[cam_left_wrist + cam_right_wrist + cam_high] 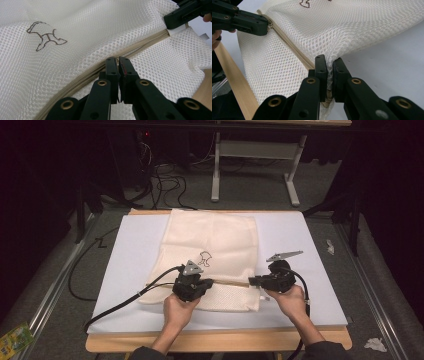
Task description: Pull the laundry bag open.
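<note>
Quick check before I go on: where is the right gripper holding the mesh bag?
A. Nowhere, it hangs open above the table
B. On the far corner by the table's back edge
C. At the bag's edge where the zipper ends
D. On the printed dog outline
C: the right gripper has its jaws shut on the mesh bag at the edge where the zipper ends.

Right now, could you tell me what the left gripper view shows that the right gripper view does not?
The left gripper view alone shows the whole small animal outline on the mesh bag, with the left gripper shut at the zipper.

The right gripper view alone shows the right gripper shut on the bag's bunched end, the wooden table edge and the pale sheet beside the bag.

Both show the cream mesh, the tan zipper line and the opposite gripper farther along it.
</note>
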`<action>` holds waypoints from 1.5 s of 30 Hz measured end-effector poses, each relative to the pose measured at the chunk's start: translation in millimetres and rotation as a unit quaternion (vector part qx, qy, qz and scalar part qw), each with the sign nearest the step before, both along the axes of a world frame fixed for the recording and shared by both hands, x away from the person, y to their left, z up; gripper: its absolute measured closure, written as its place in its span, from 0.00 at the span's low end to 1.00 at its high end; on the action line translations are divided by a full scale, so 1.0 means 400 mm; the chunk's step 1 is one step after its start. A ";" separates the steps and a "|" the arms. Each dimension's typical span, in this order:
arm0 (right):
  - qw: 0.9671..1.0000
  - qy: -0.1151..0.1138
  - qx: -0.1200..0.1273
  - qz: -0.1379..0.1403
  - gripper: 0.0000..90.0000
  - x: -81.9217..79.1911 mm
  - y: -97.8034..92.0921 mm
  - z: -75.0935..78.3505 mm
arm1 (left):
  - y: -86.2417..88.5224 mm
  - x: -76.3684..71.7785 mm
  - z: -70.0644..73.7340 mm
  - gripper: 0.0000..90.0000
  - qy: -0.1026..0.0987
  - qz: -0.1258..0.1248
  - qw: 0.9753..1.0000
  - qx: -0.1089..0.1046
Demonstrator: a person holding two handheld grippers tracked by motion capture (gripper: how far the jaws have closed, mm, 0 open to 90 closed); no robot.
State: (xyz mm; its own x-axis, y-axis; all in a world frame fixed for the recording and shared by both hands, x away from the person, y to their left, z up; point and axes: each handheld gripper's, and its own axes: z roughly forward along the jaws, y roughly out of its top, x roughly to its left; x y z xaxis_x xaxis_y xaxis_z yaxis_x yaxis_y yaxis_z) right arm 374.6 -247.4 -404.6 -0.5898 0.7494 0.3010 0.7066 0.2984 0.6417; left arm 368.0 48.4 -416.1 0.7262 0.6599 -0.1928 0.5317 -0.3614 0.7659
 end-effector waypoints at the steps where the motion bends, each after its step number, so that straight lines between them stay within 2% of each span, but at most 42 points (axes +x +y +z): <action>1: 1.000 0.000 0.001 0.000 0.96 0.000 0.000 0.000 | 0.000 0.000 0.000 0.97 0.000 0.000 1.000 0.000; 6: 1.000 -0.002 -0.002 -0.010 0.96 -0.001 -0.007 -0.001 | 0.012 0.001 0.002 0.97 0.000 0.006 1.000 -0.004; 23: 1.000 -0.006 -0.007 -0.013 0.96 0.001 -0.011 -0.002 | 0.020 0.000 0.006 0.97 -0.004 0.009 1.000 -0.004; 42: 0.999 -0.016 -0.021 -0.025 0.96 -0.001 -0.024 -0.001 | 0.048 0.002 0.017 0.97 -0.007 0.018 1.000 -0.007; 45: 0.999 -0.016 -0.017 -0.024 0.96 -0.001 -0.027 -0.001 | 0.055 0.003 0.018 0.97 -0.006 0.018 1.000 -0.008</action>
